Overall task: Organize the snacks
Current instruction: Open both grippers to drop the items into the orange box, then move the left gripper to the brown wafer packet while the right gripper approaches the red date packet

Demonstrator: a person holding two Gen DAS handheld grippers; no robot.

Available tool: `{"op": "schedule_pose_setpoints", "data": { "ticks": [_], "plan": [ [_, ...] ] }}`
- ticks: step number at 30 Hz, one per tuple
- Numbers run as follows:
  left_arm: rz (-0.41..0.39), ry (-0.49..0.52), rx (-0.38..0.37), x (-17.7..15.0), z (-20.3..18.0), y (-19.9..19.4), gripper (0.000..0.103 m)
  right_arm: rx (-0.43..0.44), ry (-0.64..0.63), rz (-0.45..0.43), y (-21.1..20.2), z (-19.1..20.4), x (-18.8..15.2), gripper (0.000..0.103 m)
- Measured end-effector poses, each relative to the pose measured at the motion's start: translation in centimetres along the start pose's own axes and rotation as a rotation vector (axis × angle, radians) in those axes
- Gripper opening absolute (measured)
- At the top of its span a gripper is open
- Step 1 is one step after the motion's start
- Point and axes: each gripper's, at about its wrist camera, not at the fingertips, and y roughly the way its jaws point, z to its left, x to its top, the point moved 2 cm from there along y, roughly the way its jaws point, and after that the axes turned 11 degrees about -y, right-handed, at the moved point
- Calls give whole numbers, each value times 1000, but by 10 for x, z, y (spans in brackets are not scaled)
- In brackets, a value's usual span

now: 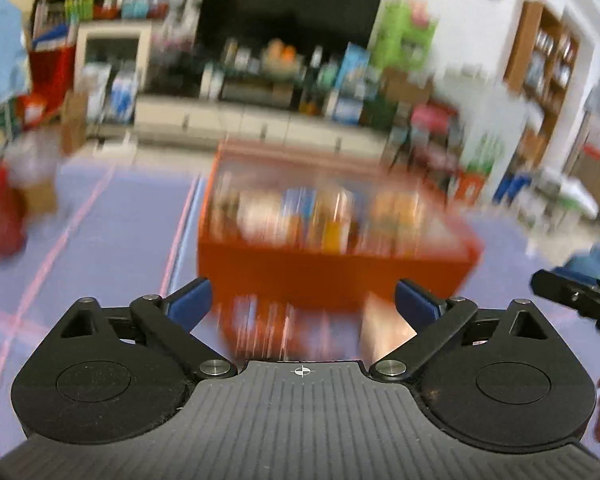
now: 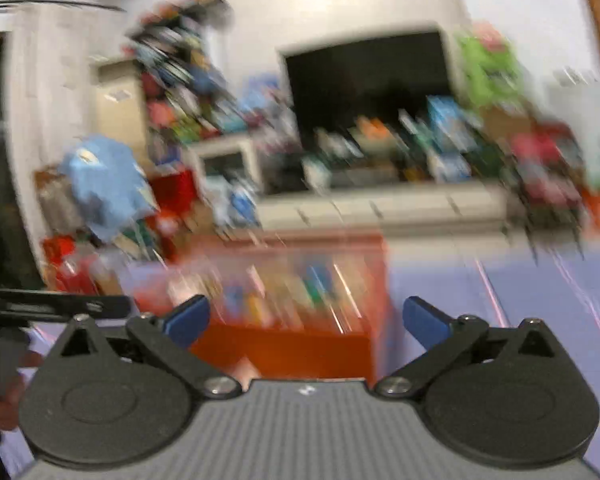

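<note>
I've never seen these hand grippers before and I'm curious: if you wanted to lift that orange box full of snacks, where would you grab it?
Probably by the top rim of the orange box, one open gripper on each side wall, coming down from above. It looks far wider than the left gripper or right gripper can span, and its open top leaves thin wall edges to pinch. The blur hides any handles.

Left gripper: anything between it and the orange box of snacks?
Yes. In the left wrist view, blurred packets lie on the purple mat just in front of the orange box, between it and the open left gripper. Too smeared to identify.
</note>
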Motion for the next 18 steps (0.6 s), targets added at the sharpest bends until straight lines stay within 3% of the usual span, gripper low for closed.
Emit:
{"op": "schedule_pose_setpoints", "data": {
  "ticks": [2, 5, 8, 11, 14, 18],
  "plan": [
    [90, -15, 37, -34, 8, 2, 76, 44, 150, 133, 2, -21, -30, 102],
    [164, -31, 55, -68, 12, -2, 72, 51, 216, 157, -9, -43, -51, 102],
    [137, -46, 34, -84, 10, -14, 72, -32, 201, 160, -20, -60, -60, 102],
    [137, -40, -25, -80, -5, -9, 72, -4, 324, 160, -21, -77, -65, 102],
    [80, 14, 6, -65, -23, 4, 73, 53, 394, 147, -19, -74, -62, 102],
    [35, 22, 109, -48, -21, 38, 72, 75, 326, 136, -18, -60, -49, 102]
  ]
}}
